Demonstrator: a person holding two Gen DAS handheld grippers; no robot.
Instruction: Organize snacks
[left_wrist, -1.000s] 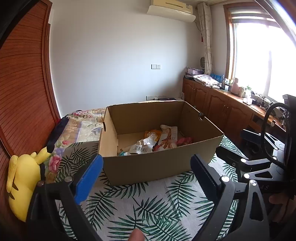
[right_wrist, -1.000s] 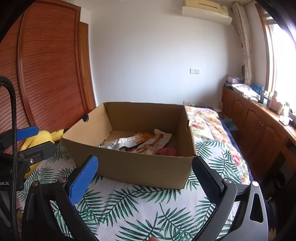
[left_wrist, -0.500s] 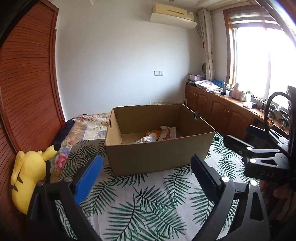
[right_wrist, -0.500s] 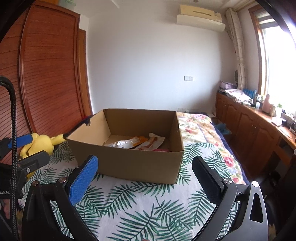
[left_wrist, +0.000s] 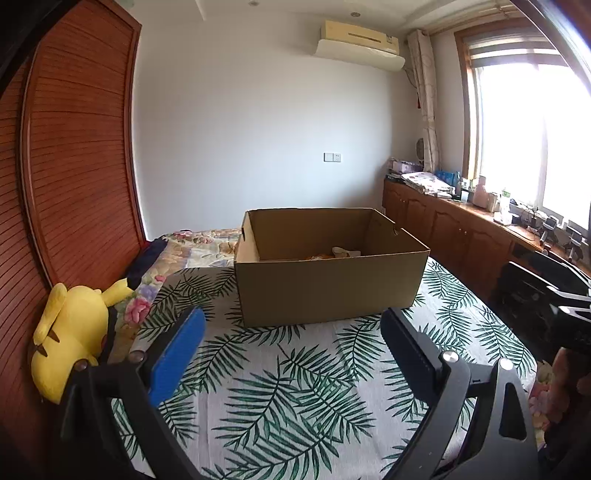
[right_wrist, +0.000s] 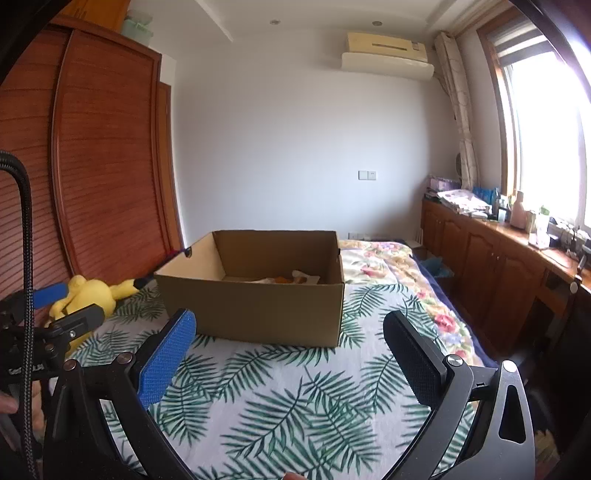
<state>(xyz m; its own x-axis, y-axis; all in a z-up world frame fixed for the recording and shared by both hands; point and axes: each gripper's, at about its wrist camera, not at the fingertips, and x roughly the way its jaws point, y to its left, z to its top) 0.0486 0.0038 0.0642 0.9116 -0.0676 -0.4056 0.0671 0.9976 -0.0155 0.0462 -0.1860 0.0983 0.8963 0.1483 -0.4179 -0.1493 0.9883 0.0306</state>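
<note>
An open cardboard box (left_wrist: 325, 284) stands on a bed with a palm-leaf cloth; it also shows in the right wrist view (right_wrist: 255, 306). Only the tops of snack packets (left_wrist: 332, 254) show over its near wall, as in the right wrist view (right_wrist: 291, 279). My left gripper (left_wrist: 295, 332) is open and empty, well back from the box. My right gripper (right_wrist: 288, 334) is open and empty, also back from the box. The left gripper shows at the left edge of the right wrist view (right_wrist: 55, 306).
A yellow plush toy (left_wrist: 70, 332) lies at the bed's left edge by a wooden wardrobe (left_wrist: 74, 166). A floral quilt (right_wrist: 388, 266) lies beyond the box. Wooden cabinets (right_wrist: 498, 273) with clutter run under the window on the right.
Both grippers have pulled back and dropped lower, so the box looks smaller and farther. The snack packets are now mostly hidden behind its near wall. Both stay open.
</note>
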